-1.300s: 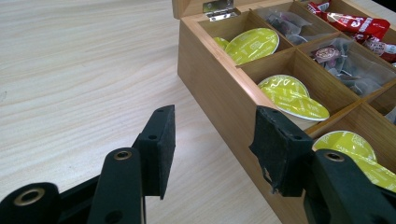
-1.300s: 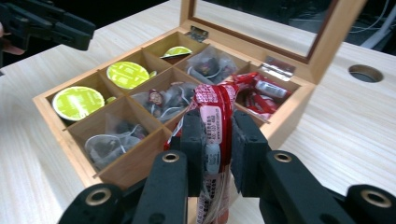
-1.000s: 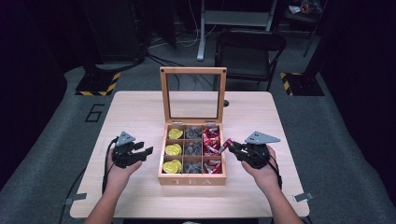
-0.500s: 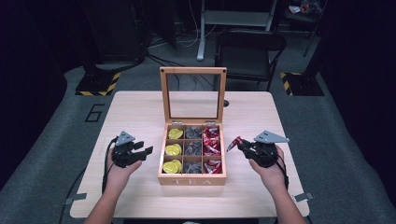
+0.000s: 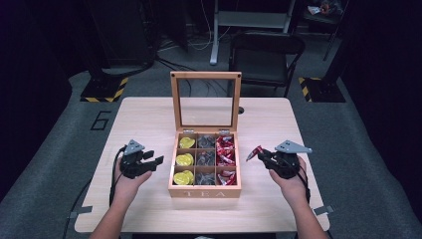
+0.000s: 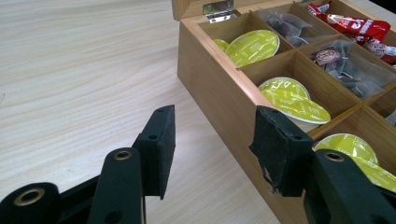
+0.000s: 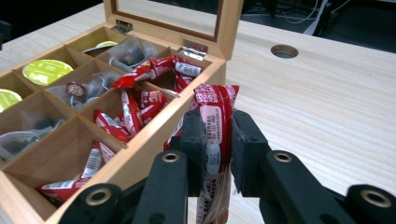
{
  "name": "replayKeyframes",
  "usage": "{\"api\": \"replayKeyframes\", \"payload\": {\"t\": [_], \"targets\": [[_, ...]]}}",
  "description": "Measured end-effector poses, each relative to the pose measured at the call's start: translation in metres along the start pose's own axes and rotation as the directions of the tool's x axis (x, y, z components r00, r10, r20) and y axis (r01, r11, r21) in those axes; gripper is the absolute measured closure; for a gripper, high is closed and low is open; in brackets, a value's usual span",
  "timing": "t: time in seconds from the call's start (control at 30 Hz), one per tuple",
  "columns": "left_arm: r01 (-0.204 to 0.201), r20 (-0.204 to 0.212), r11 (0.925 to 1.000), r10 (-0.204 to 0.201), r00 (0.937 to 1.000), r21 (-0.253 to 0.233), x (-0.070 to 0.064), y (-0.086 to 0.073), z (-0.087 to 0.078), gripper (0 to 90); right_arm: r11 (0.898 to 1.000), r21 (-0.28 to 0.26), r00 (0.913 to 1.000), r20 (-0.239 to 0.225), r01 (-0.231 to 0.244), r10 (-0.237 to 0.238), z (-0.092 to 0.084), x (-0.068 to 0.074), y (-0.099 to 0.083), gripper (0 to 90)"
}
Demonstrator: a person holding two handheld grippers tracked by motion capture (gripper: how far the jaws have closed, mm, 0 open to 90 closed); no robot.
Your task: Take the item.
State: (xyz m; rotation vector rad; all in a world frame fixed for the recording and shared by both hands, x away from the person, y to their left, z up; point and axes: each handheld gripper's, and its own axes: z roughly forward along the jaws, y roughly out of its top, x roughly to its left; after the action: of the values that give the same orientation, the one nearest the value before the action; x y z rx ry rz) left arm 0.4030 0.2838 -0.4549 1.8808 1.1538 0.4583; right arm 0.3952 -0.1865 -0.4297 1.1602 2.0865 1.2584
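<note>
With our right gripper (image 7: 215, 154) clamped on the red sachet (image 7: 214, 116) at centre frame, just beside the tea box (image 5: 204, 190) wall, and our left gripper (image 6: 212, 149) standing open and empty at lower left, we judge the thin foil may slip free.

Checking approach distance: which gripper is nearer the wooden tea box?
Left. The left gripper, jaws open, sits close beside the tea box's left wall. The right gripper, clamping a red sachet, stands slightly farther off its right wall.
</note>
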Motion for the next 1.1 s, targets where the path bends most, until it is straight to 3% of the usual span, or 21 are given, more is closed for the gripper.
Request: {"api": "replayKeyframes", "payload": {"t": [0.37, 0.63, 0.8, 1.1], "targets": [[-0.004, -0.002, 1.0, 0.004, 1.0, 0.002, 0.001, 0.0, 0.0, 49.0, 0.999, 0.023, 0.9984, 0.046, -0.035, 0.034, 0.012, -0.013, -0.017, 76.2], [-0.005, -0.001, 1.0, 0.005, 1.0, 0.002, 0.001, 0.0, 0.0, 49.0, 0.996, 0.067, 0.9961, 0.072, -0.056, 0.051, 0.025, -0.025, -0.03, 76.2], [-0.003, -0.003, 1.0, 0.003, 1.0, -0.003, 0.002, -0.001, 0.0, 49.0, 0.989, 0.098, 0.9917, 0.071, -0.114, 0.107, 0.033, -0.033, -0.037, 76.2], [-0.002, -0.004, 1.0, 0.002, 1.0, 0.0, 0.002, -0.001, 0.0, 49.0, 0.979, 0.124, 0.9833, 0.106, -0.161, 0.148, 0.037, -0.044, -0.046, 75.8]]}}
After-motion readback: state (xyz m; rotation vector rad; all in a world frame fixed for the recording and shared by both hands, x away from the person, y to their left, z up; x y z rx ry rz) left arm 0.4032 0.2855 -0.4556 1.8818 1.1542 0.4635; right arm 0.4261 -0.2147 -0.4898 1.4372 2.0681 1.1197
